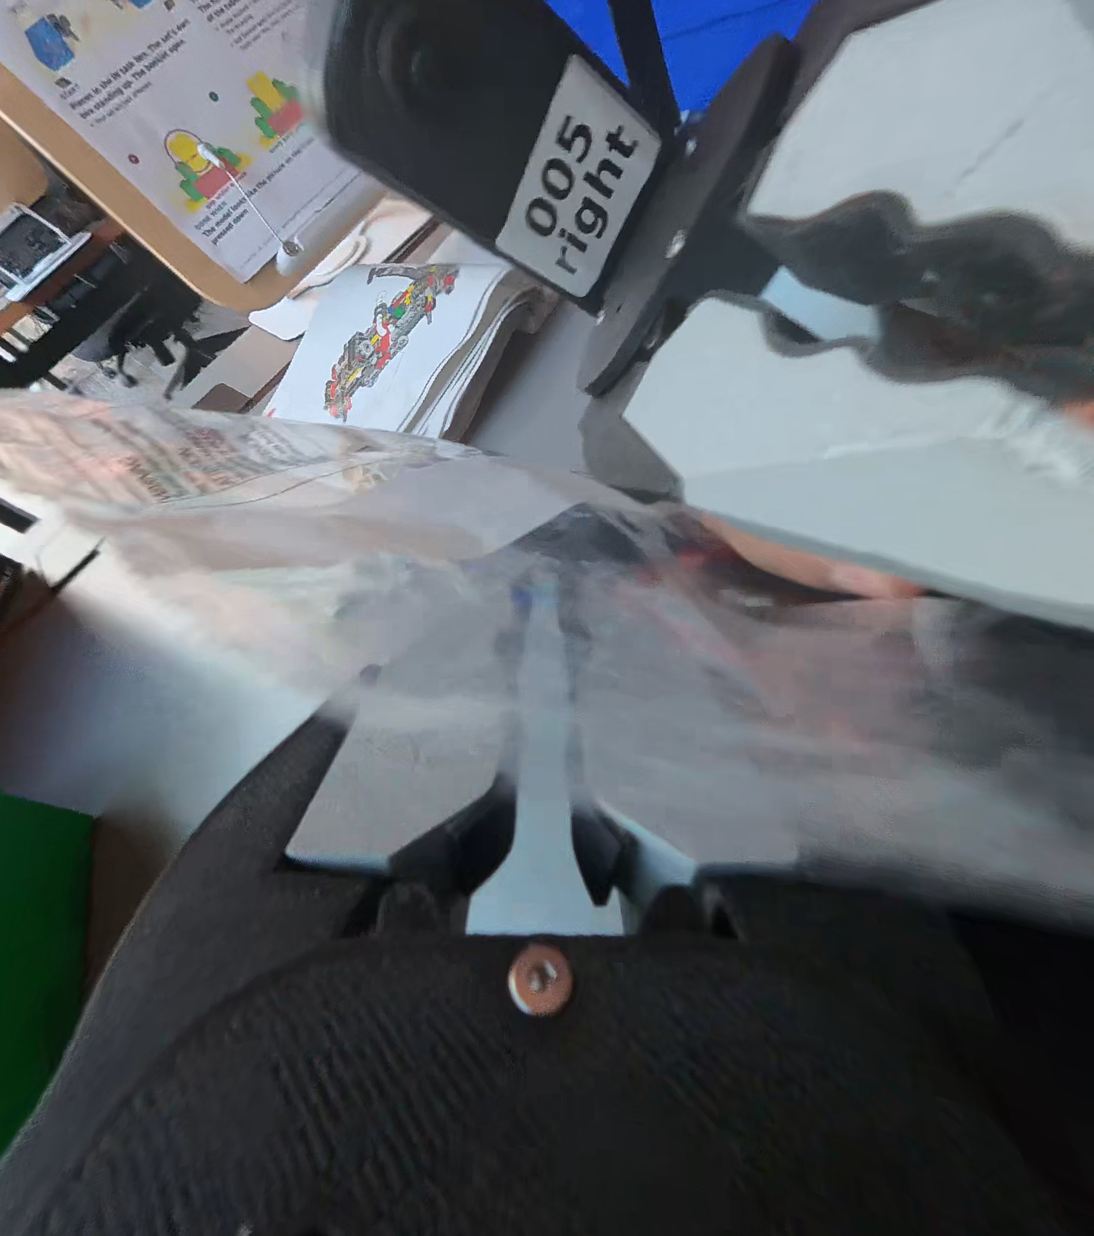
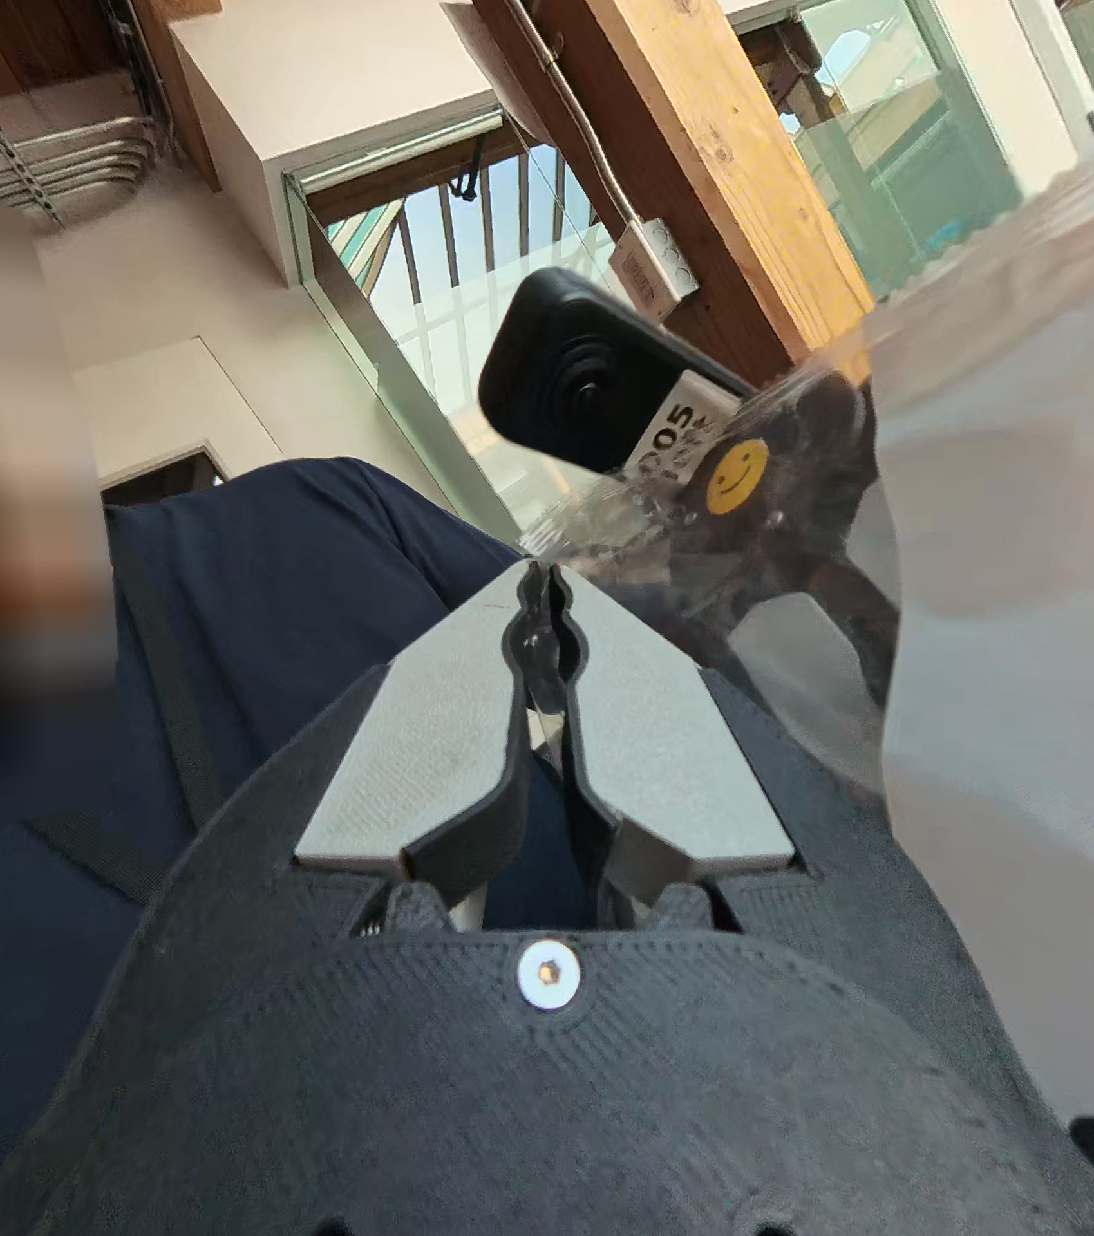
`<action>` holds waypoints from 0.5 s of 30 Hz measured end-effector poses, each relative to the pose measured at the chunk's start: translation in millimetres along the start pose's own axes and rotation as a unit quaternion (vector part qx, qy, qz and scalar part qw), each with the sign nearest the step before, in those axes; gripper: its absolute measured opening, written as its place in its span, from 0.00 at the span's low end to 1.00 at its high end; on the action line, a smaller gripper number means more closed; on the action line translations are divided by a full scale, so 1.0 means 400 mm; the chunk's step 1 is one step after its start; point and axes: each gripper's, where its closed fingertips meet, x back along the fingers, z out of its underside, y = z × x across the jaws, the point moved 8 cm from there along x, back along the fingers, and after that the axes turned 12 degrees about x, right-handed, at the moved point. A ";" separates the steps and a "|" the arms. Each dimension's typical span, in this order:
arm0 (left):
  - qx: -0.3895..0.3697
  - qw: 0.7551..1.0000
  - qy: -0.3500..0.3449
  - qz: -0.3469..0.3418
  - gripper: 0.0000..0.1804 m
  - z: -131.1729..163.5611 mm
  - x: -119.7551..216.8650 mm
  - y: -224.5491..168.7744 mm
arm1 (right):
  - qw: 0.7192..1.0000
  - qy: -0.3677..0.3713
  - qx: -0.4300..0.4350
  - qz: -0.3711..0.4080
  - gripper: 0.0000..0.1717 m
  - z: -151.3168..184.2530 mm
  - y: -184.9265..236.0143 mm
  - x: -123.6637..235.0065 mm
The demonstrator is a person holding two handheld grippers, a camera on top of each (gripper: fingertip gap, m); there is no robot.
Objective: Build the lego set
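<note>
Pinched at one corner between the pressed-together tips of the right tool (image 2: 540, 578), with the clear plastic bag (image 2: 631, 528) stretching away rightward to the nearby left tool (image 1: 540, 635), seemingly shut on its blurred film.

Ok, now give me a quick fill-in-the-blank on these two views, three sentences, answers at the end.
1. The right gripper has its fingertips closed on the edge of a clear ____ bag.
2. The smiley sticker seen through the bag is ____.
3. Behind the right gripper, the person's garment is dark ____.

Answers: plastic; yellow; blue
</note>
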 end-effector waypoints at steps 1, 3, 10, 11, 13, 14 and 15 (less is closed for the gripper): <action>0.029 0.999 -0.015 0.014 0.08 0.000 0.009 0.010 | 1.000 0.006 0.005 0.003 0.00 -0.002 0.004 0.001; 0.108 0.990 -0.055 0.072 0.13 -0.004 0.034 0.034 | 0.999 0.024 0.019 0.015 0.00 -0.006 0.017 0.002; 0.238 0.929 -0.139 0.249 0.48 -0.014 0.057 0.067 | 0.995 0.069 0.060 0.045 0.03 -0.019 0.056 0.002; 0.224 0.931 -0.145 0.251 0.50 -0.011 0.048 0.065 | 0.995 0.076 0.051 0.038 0.04 -0.014 0.056 0.002; 0.215 0.926 -0.158 0.267 0.51 -0.013 0.033 0.061 | 0.995 0.088 0.034 0.044 0.04 -0.005 0.053 0.005; 0.213 0.923 -0.161 0.276 0.51 -0.018 0.027 0.059 | 0.994 0.089 0.030 0.049 0.07 -0.004 0.057 0.008; 0.209 0.922 -0.163 0.281 0.51 -0.023 0.022 0.058 | 0.994 0.088 0.031 0.051 0.11 -0.007 0.070 0.012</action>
